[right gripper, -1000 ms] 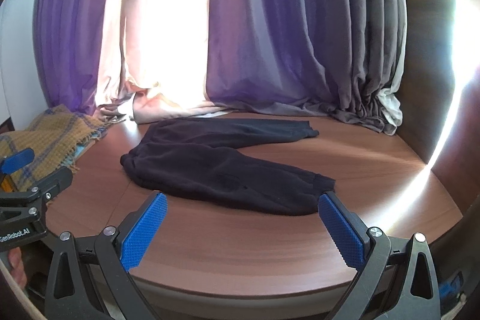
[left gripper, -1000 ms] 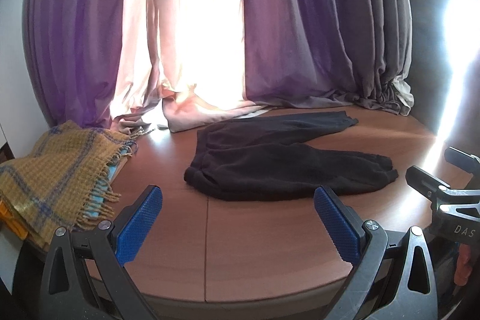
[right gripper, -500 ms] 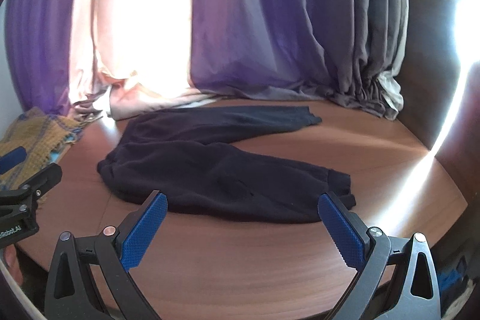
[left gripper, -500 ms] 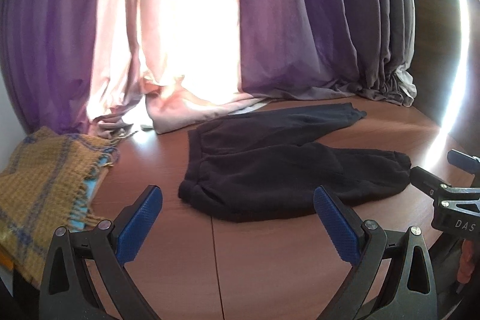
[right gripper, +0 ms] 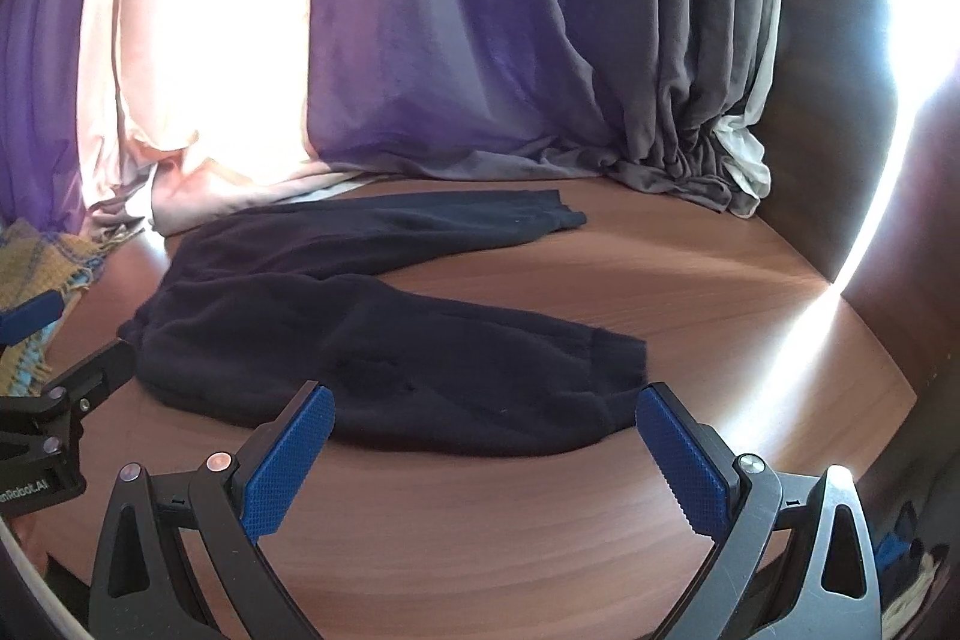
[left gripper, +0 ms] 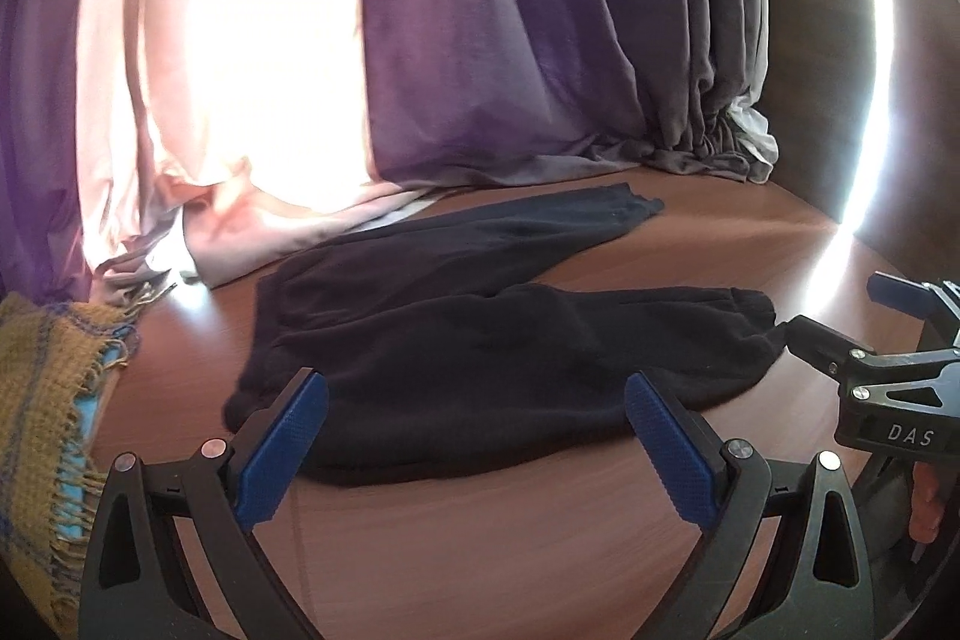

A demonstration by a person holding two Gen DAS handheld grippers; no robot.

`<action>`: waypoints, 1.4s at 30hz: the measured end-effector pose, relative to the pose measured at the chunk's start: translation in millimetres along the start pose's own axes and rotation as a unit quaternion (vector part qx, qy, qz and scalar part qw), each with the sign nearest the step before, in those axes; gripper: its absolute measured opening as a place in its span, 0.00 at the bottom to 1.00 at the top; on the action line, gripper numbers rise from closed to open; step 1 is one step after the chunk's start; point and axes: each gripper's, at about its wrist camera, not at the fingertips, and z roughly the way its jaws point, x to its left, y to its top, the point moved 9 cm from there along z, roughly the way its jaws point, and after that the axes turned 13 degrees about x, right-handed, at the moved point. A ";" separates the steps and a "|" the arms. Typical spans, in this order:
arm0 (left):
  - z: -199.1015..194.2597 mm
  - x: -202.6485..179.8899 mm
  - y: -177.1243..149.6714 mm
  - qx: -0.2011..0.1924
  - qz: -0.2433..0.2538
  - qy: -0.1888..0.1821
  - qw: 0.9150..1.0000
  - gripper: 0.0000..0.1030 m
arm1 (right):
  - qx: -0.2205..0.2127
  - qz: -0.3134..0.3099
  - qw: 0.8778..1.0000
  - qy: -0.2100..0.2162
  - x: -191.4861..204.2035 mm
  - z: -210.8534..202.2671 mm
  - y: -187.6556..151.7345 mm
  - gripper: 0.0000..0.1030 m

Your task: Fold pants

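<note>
Both tongs gape empty, left gripper (left gripper: 474, 448) and right gripper (right gripper: 480, 451) near the dark fleece pants (left gripper: 480, 328) splayed flat on the brown wooden table (left gripper: 540, 532); single-layer pinch risks bunching.

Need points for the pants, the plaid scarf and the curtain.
pants (left gripper: 480, 340), left wrist view, near leg by the crotch
plaid scarf (left gripper: 42, 388), left wrist view, yellow weave
curtain (right gripper: 480, 40), right wrist view, purple panel
</note>
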 end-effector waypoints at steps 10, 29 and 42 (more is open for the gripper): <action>43.0 -68.9 10.0 0.040 -0.016 0.004 0.999 0.92 | 0.023 -0.020 0.999 0.039 -64.9 45.8 15.9 0.95; 108.7 -101.3 2.6 0.109 -0.045 0.074 0.990 0.88 | 0.127 -0.025 0.984 0.122 -112.1 156.1 18.1 0.53; 132.1 -102.5 -3.3 0.140 -0.036 0.088 0.986 0.88 | 0.162 -0.012 0.974 0.159 -116.5 170.1 10.3 0.12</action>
